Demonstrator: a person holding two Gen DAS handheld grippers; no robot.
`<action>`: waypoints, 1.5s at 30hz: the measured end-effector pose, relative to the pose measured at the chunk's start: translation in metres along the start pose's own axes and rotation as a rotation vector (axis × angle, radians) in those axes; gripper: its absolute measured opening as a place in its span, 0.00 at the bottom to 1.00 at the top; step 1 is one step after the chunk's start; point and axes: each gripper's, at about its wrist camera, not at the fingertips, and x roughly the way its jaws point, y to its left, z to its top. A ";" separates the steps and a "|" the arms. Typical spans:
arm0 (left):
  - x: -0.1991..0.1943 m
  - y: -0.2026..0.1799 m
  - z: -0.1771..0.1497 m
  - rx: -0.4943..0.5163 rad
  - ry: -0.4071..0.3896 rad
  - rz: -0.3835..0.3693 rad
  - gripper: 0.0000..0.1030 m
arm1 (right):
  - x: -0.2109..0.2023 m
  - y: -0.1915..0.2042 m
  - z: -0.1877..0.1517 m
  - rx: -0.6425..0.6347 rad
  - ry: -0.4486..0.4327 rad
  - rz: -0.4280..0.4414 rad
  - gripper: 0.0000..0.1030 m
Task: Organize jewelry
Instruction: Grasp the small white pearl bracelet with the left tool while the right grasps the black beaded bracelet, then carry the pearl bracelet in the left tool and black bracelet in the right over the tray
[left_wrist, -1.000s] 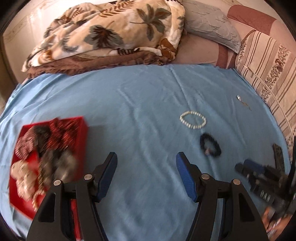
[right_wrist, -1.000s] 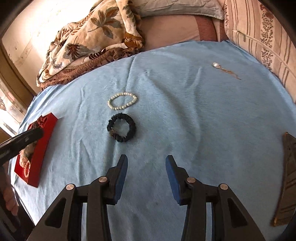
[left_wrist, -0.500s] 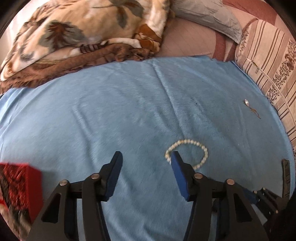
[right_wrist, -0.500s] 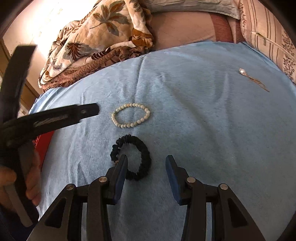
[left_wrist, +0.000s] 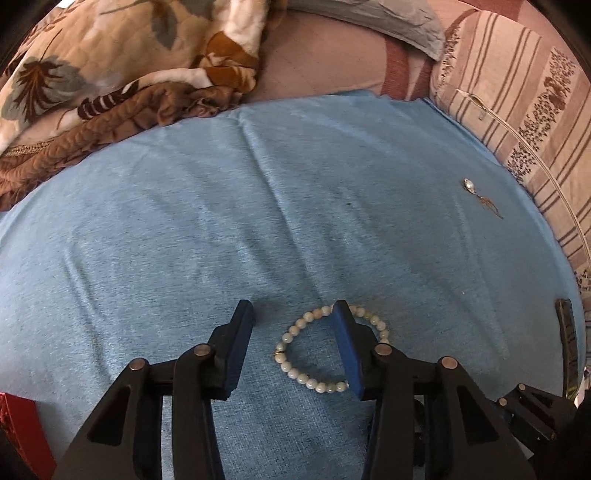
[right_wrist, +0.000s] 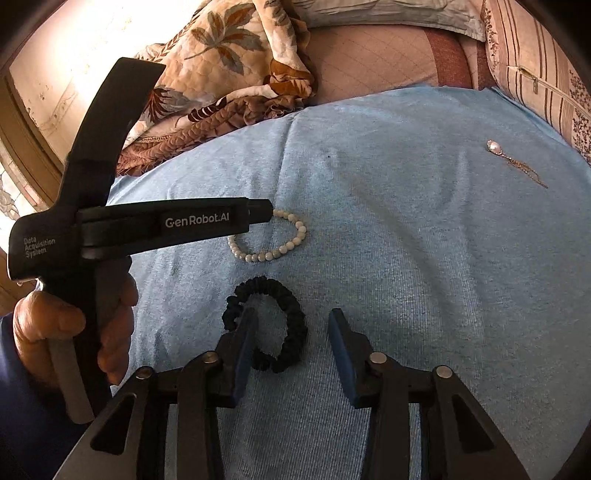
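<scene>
A white pearl bracelet (left_wrist: 295, 367) lies flat on the blue bedsheet (left_wrist: 258, 221). My left gripper (left_wrist: 293, 314) is open low over it, its right finger inside the ring, the left half of the ring between the jaws. The bracelet also shows in the right wrist view (right_wrist: 291, 242), partly behind the left gripper's body. A black beaded bracelet (right_wrist: 291, 325) lies just below it. My right gripper (right_wrist: 291, 321) is open over it, left finger inside the ring. A pendant on a thin chain (left_wrist: 480, 195) lies at the far right; it also shows in the right wrist view (right_wrist: 513, 160).
A corner of the red jewelry box (left_wrist: 18, 432) shows at the lower left. A folded floral blanket (left_wrist: 110, 74) and pillows (left_wrist: 517, 92) lie beyond the sheet. A dark flat object (left_wrist: 567, 339) rests at the sheet's right edge.
Both grippers have moved forward and down, the left from the red box over to the pearl bracelet, the right onto the black bracelet. Both stay open.
</scene>
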 end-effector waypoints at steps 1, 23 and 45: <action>0.000 -0.002 -0.002 0.012 -0.004 0.003 0.42 | 0.001 0.000 0.000 0.001 -0.002 -0.003 0.37; -0.072 -0.015 -0.018 -0.009 -0.045 -0.028 0.05 | -0.025 -0.001 -0.008 0.036 -0.042 0.026 0.09; -0.206 -0.015 -0.102 -0.078 -0.155 0.089 0.05 | -0.093 0.028 -0.033 0.057 -0.101 -0.018 0.09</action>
